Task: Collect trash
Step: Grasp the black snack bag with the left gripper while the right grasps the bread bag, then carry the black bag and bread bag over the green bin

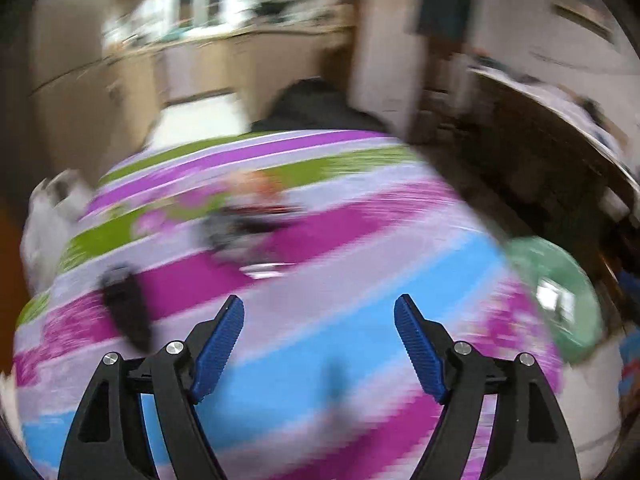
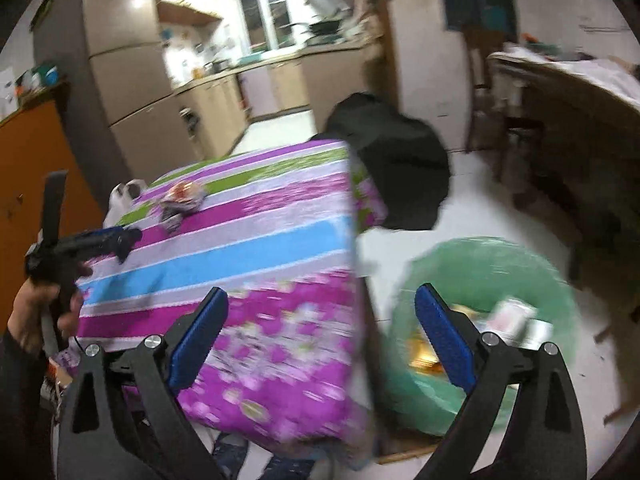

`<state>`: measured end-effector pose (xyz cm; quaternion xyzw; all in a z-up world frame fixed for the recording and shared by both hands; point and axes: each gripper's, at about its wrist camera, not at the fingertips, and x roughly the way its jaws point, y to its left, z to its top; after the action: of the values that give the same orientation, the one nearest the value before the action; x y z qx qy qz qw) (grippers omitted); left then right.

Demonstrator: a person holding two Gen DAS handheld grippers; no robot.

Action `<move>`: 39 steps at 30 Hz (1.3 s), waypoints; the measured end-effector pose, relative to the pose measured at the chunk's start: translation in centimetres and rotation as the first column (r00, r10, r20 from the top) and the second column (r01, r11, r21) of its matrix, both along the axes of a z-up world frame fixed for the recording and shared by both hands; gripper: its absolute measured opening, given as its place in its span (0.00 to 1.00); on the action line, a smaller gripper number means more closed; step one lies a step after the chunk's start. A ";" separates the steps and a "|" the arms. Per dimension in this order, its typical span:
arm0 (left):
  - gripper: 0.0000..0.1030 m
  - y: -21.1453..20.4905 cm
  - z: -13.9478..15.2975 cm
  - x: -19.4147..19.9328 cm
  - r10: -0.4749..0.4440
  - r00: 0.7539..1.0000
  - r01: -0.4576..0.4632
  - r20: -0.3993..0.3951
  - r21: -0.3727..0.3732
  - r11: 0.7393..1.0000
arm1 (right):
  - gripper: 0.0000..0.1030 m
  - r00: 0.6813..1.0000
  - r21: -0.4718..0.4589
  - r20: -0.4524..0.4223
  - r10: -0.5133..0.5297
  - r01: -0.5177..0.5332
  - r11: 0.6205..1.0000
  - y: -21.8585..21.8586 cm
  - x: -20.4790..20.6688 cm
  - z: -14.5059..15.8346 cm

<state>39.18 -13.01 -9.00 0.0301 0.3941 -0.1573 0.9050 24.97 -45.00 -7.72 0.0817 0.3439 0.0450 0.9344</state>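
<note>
My table, under a striped cloth (image 2: 248,240), fills most of both views. A black bag (image 2: 396,160) slumps on the floor past its far corner. Beside the table stands the green-lined bin (image 2: 520,272), wrappers already inside. A crumpled wrapper (image 2: 182,200) lies at the cloth's far end, nothing blocking it. My left gripper (image 1: 319,312) is over the cloth, jaws apart, empty. My right gripper (image 2: 322,300) straddles the table edge and bin, jaws wide, empty.

1. Striped cloth (image 2: 248,240) in purple, green, blue and white covers a table.
2. Black heap (image 2: 400,160) lies on the floor past the cloth's far corner.
3. Fridge (image 2: 128,76) stands at left.
4. Orange cabinet (image 2: 36,184) is nearer.
</note>
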 end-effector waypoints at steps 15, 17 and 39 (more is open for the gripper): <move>0.75 10.6 1.5 7.2 0.242 0.968 -0.250 -0.074 -0.136 0.959 | 0.88 0.926 0.179 -0.170 0.338 -0.309 0.934 19.9 27.4 -1.5; 0.75 11.0 1.3 7.6 0.245 0.966 -0.254 -0.080 -0.142 0.957 | 0.89 0.910 0.170 -0.217 0.353 -0.321 0.932 21.6 30.0 -2.5; 0.82 1.3 -5.2 14.8 0.227 0.953 -0.220 -0.203 0.059 0.974 | 0.48 0.965 0.180 -0.143 0.219 -0.193 0.965 13.2 24.5 -3.8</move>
<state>54.01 -11.73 -14.22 -0.0151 0.4902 -0.0492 0.8701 49.51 -31.83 -11.51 0.1253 0.4204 0.1635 0.8836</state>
